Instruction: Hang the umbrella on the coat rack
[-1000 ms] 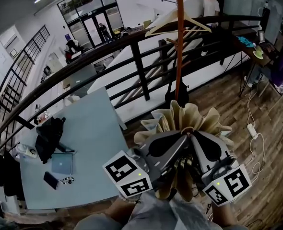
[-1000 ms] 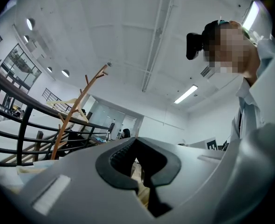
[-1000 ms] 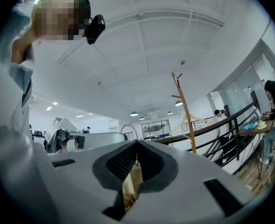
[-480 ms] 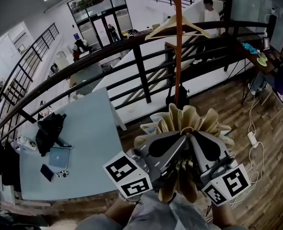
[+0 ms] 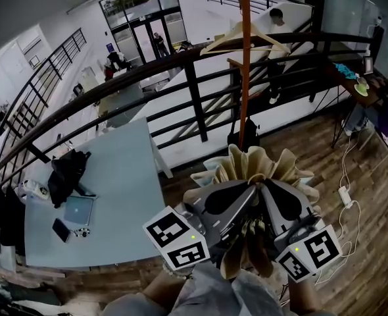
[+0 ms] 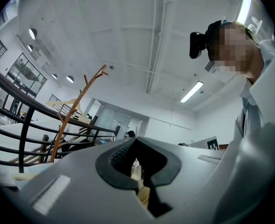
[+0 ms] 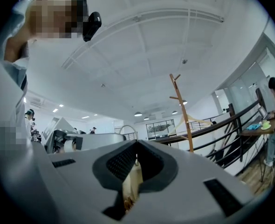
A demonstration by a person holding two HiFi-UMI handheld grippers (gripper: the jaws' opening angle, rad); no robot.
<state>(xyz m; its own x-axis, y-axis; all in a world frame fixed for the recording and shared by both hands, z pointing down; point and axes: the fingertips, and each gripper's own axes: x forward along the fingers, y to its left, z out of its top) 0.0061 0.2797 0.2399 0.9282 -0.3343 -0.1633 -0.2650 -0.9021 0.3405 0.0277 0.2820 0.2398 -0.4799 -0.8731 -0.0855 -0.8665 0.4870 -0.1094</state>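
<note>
The left gripper point(image 5: 237, 201) and the right gripper point(image 5: 281, 201) are held close together in front of the person's body. Their grey bodies angle inward so that the jaws meet in a V, and the marker cubes sit at the near lower corners. Both are clenched on the umbrella point(image 5: 254, 166). In the left gripper view, the black ribbed pads of the left gripper point(image 6: 137, 161) pinch a thin cream strip of the umbrella point(image 6: 138, 174). In the right gripper view, the right gripper point(image 7: 135, 164) nips a wider cream fold of the umbrella point(image 7: 131, 185).

In the head view, the umbrella's soft beige pleats fan out in loose ruffles just beyond the jaws, and darker folds hang below between the two grippers.

Straight ahead of the grippers stands the coat rack point(image 5: 245, 64), a slim orange-brown wooden pole with short upward pegs. A pale wooden hanger point(image 5: 243, 39) hangs across it. The rack is near but apart from the umbrella, with a stretch of bare plank floor point(image 5: 312, 143) between them. In both gripper views the coat rack point(image 6: 77, 107) point(image 7: 183, 107) rises clear against the white ceiling.

Just behind the rack a black metal railing point(image 5: 187, 87) crosses from left to right and closes off the far edge. Beyond it, to the grippers' left and lower down, lies a pale blue surface point(image 5: 115, 189) carrying a black bag point(image 5: 66, 175) and a laptop point(image 5: 79, 209). To the right, a white cable point(image 5: 345, 186) trails over the planks.
</note>
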